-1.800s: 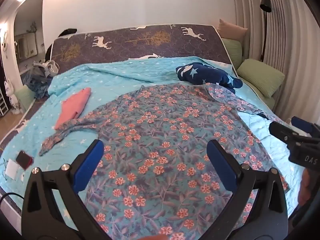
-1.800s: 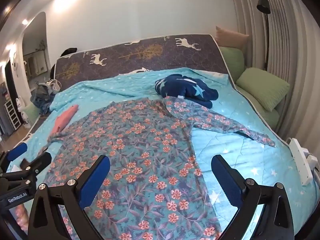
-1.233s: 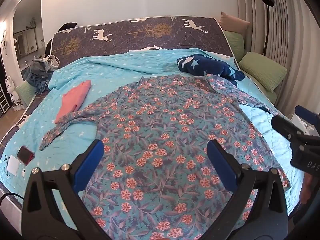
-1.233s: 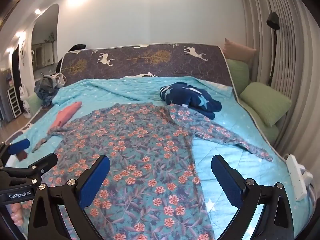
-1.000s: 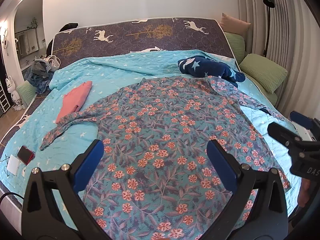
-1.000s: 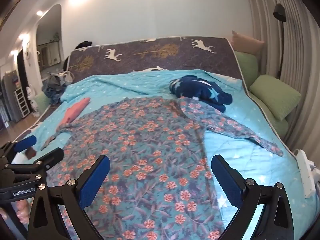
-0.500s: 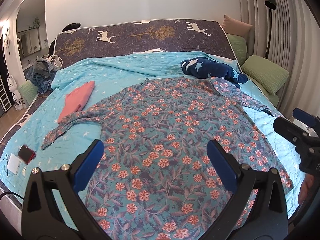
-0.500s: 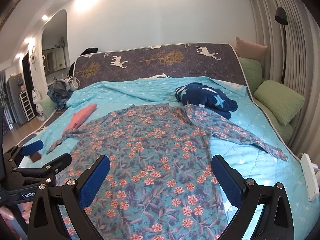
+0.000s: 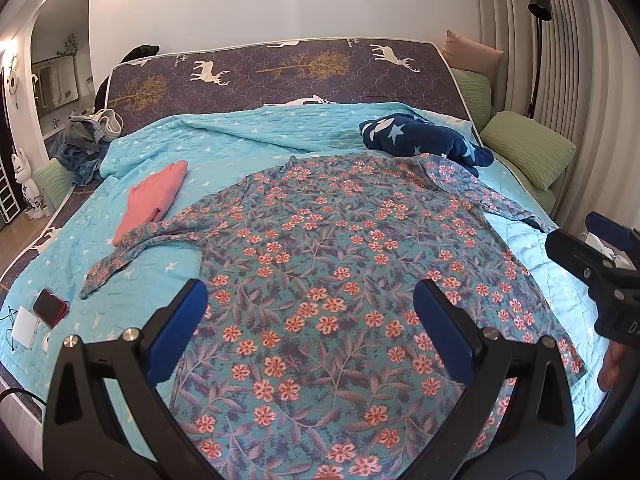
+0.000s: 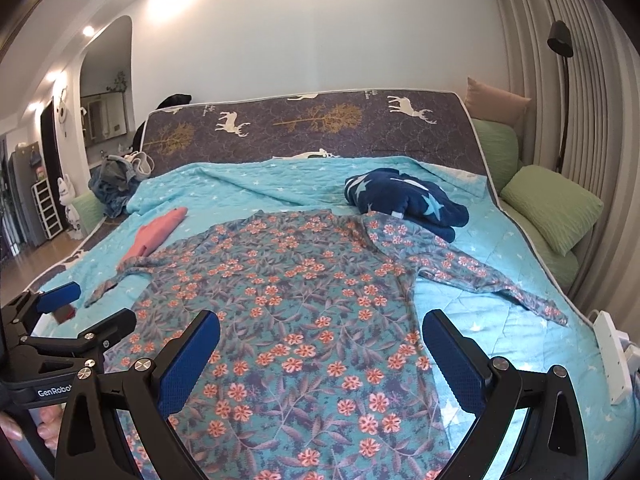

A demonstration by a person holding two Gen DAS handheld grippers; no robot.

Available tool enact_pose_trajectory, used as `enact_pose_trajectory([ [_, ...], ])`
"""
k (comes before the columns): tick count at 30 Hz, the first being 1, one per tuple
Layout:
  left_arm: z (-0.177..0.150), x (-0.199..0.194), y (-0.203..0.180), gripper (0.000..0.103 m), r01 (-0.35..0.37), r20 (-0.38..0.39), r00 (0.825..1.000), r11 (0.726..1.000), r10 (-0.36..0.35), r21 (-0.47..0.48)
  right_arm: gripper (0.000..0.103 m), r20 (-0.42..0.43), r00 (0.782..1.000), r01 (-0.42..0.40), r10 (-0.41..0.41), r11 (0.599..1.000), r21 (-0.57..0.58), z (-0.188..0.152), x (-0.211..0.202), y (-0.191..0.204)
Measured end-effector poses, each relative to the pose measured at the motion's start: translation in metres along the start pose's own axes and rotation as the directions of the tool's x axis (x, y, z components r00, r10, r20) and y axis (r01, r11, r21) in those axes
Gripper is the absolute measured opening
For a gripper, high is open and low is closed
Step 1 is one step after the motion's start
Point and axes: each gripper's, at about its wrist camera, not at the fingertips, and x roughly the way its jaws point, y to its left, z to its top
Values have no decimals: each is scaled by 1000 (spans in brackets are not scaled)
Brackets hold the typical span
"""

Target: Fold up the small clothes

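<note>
A teal floral long-sleeved garment (image 9: 340, 264) (image 10: 288, 304) lies spread flat on the blue bed cover, both sleeves stretched outward, hem toward me. My left gripper (image 9: 310, 316) hovers open above its lower half, nothing between the fingers. My right gripper (image 10: 320, 354) is also open, held over the hem. Each gripper shows at the side of the other view: the right gripper (image 9: 588, 236) at the right edge, the left gripper (image 10: 88, 312) at the left edge. A folded pink garment (image 9: 152, 200) (image 10: 156, 232) lies by the left sleeve.
A navy star-patterned blanket (image 9: 424, 140) (image 10: 404, 200) is bunched behind the collar. Green pillows (image 9: 528, 148) line the right side. A red phone (image 9: 50, 306) and white card lie at the bed's left edge; a white power strip (image 10: 612, 356) sits at the right.
Both grippers have lifted and drawn back slightly, so more of the room and headboard shows. The floral garment stays flat and unmoved. Both remain open.
</note>
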Motion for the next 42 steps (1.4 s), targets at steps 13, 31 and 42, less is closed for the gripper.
enact_pose_trajectory([
  [13, 0, 2, 2, 102, 4, 3, 1000, 1000, -4, 8, 103, -4, 1000, -2, 2, 1000, 1, 2, 1, 3],
  [31, -5, 4, 9, 102, -8, 9, 1000, 1000, 8, 4, 103, -32, 999, 16, -17, 1000, -23, 1, 5, 10],
  [42, -10, 4, 15, 102, -17, 8, 1000, 1000, 17, -10, 103, -45, 999, 8, -9, 1000, -21, -1, 7, 14],
])
